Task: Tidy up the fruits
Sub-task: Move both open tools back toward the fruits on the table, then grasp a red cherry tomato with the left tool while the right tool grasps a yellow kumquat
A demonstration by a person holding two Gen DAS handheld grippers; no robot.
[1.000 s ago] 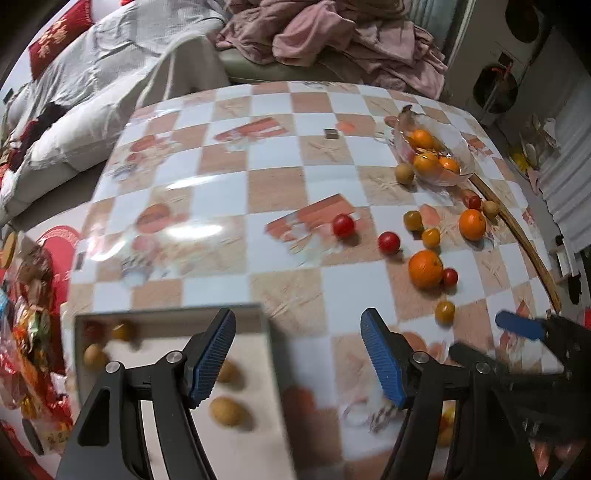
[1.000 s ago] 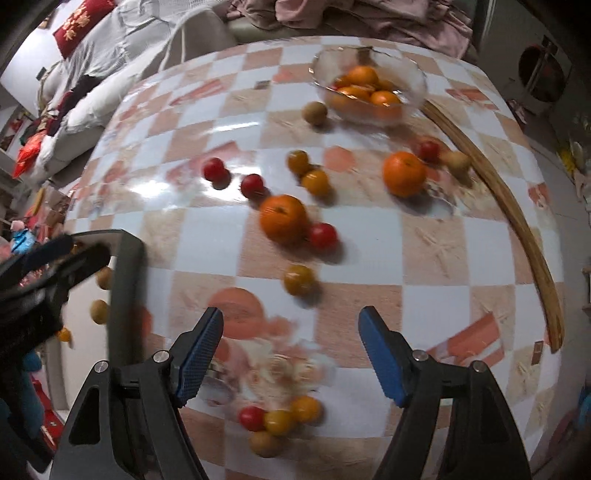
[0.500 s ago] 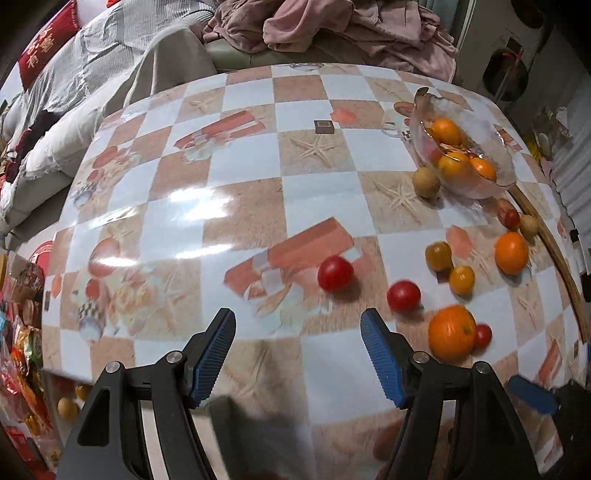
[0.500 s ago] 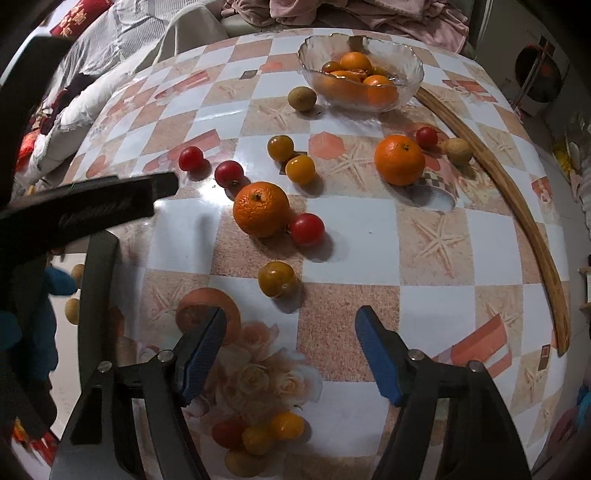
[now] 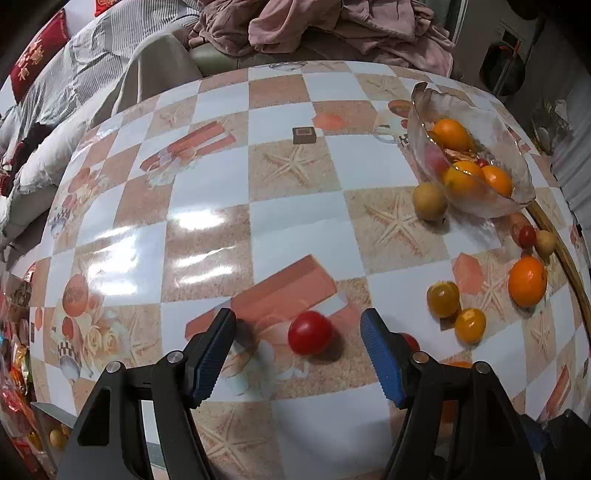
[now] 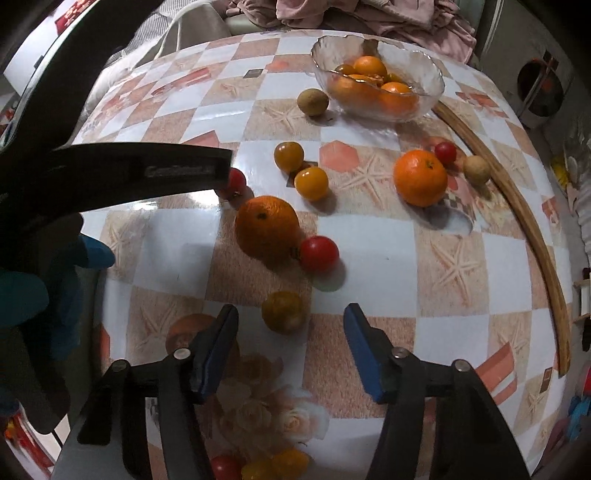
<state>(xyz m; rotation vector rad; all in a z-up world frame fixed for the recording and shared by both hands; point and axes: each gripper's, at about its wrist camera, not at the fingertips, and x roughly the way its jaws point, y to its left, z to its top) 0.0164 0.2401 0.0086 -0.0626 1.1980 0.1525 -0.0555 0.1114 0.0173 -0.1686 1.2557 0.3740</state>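
My left gripper (image 5: pixel 298 354) is open, and a red cherry tomato (image 5: pixel 309 332) lies on the table between its blue pads, untouched. My right gripper (image 6: pixel 289 347) is open, with a dull yellow tomato (image 6: pixel 283 312) just ahead between its fingers. A large orange (image 6: pixel 266 226) and a red tomato (image 6: pixel 318 253) lie beyond it. A glass bowl (image 6: pixel 428 92) of oranges stands at the far side and also shows in the left wrist view (image 5: pixel 517 184). More small fruits lie scattered, among them two yellow tomatoes (image 5: pixel 456 308) and an orange (image 5: pixel 527 281).
The left gripper's black body (image 6: pixel 110 173) crosses the left of the right wrist view. A curved wooden stick (image 6: pixel 532 221) lies along the table's right edge. A sofa with clothes (image 5: pixel 332 26) stands behind the table. Snack packets (image 5: pixel 14 369) lie at the left.
The left gripper has moved forward from the grey tray to the red tomato. The right gripper has moved forward to the dull yellow tomato. Both stayed open.
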